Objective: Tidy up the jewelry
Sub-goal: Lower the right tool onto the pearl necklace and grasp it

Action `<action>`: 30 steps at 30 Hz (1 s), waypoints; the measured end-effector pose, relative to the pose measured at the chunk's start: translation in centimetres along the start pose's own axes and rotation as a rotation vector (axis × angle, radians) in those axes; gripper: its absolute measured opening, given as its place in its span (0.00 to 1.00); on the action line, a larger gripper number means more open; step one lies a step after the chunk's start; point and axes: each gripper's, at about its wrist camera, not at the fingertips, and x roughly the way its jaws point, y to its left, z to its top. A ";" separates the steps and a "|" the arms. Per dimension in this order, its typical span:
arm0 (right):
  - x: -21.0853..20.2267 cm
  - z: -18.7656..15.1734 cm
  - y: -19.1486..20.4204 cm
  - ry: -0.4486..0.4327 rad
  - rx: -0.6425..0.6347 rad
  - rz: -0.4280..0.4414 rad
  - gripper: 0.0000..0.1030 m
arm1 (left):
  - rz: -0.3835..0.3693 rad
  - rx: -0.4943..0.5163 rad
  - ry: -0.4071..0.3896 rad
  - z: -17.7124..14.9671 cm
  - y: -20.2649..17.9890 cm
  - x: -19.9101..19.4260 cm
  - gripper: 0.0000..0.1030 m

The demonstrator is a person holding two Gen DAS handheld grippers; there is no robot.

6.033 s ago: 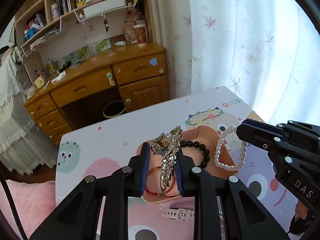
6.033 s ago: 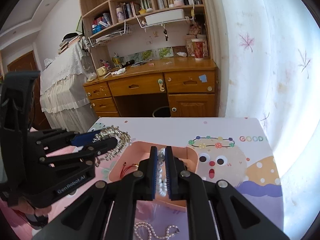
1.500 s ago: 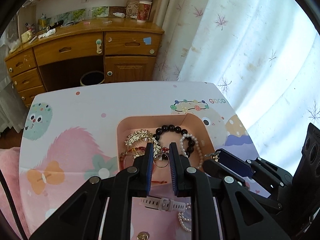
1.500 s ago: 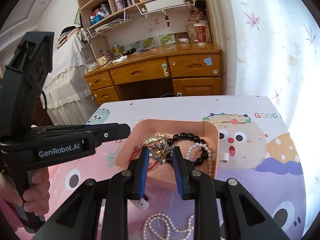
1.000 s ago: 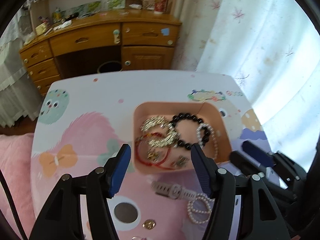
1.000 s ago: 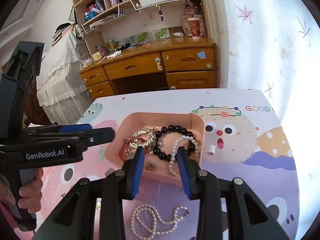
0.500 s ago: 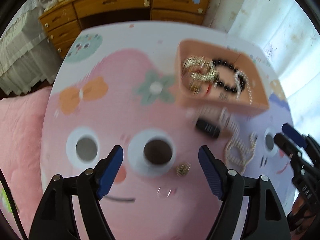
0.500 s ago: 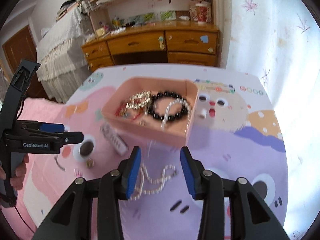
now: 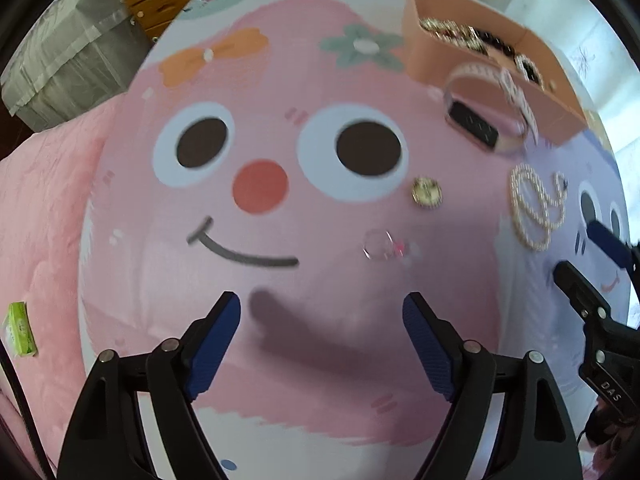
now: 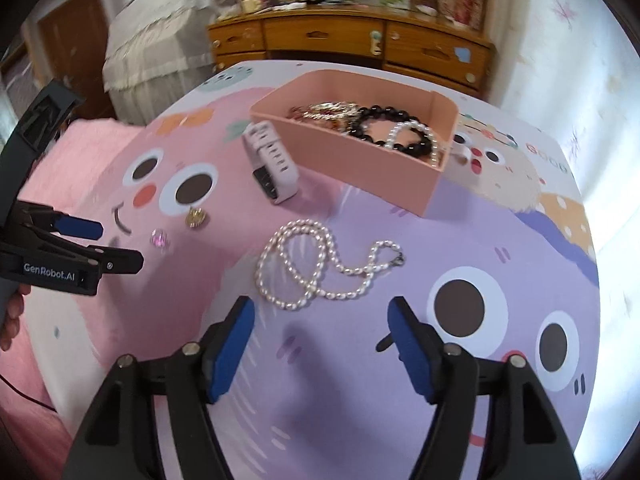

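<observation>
Pink tray [image 10: 372, 160] sits toward the far side of the table, holding a black bead bracelet [image 10: 384, 130], a pearl bracelet [image 10: 416, 132] and gold pieces [image 10: 332, 109] at its far-left end. Same tray [image 9: 480, 60] shows at upper right in the left wrist view, blurred.

Watch [image 10: 272, 162], pale strap with a dark face, lies touching or just beside the tray's near-left wall; contact not resolvable. In the left view the watch [image 9: 480, 120] overlaps the tray's near wall.

Pearl necklace [image 10: 316, 264] lies looped on the purple part of the mat, near the tray, apart from it. Left view: necklace [image 9: 536, 208] at right.

Gold round piece [image 9: 427, 193] lies by the white eye print; a small clear ring with a pink stone [image 9: 380, 244] lies nearer the camera. Right view: gold piece [image 10: 196, 216], ring [image 10: 159, 239].

Surface: cartoon mat [image 10: 440, 360], pink face left, purple face right. Room: wooden desk with drawers [image 10: 340, 42] behind, bed with pale cover [image 10: 160, 36] at left, curtain [image 10: 592, 60] at right. Pink bedding [image 9: 40, 220] beside the table; green packet [image 9: 19, 334] on it.

Left gripper [image 9: 322, 312]: jaws wide apart, nothing between, above the pink face near the ring. Seen side-on in the right view [image 10: 116, 248].

Right gripper [image 10: 322, 320]: jaws wide apart, nothing held, just short of the necklace.
</observation>
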 end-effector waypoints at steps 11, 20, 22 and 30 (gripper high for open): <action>2.0 0.6 0.4 0.018 -0.052 0.000 0.70 | -0.039 0.036 -0.101 -1.2 -2.6 0.4 0.85; 3.1 1.3 0.5 -0.022 -0.061 -0.006 0.82 | -0.012 -0.018 -0.200 -0.5 -4.8 0.0 0.85; 3.1 1.4 0.5 -0.029 -0.060 -0.003 0.84 | -0.008 -0.036 -0.210 -0.4 -4.6 0.0 0.85; 3.1 1.4 0.7 -0.048 -0.082 0.009 0.76 | -0.014 -0.027 -0.254 -0.3 -3.1 0.4 0.82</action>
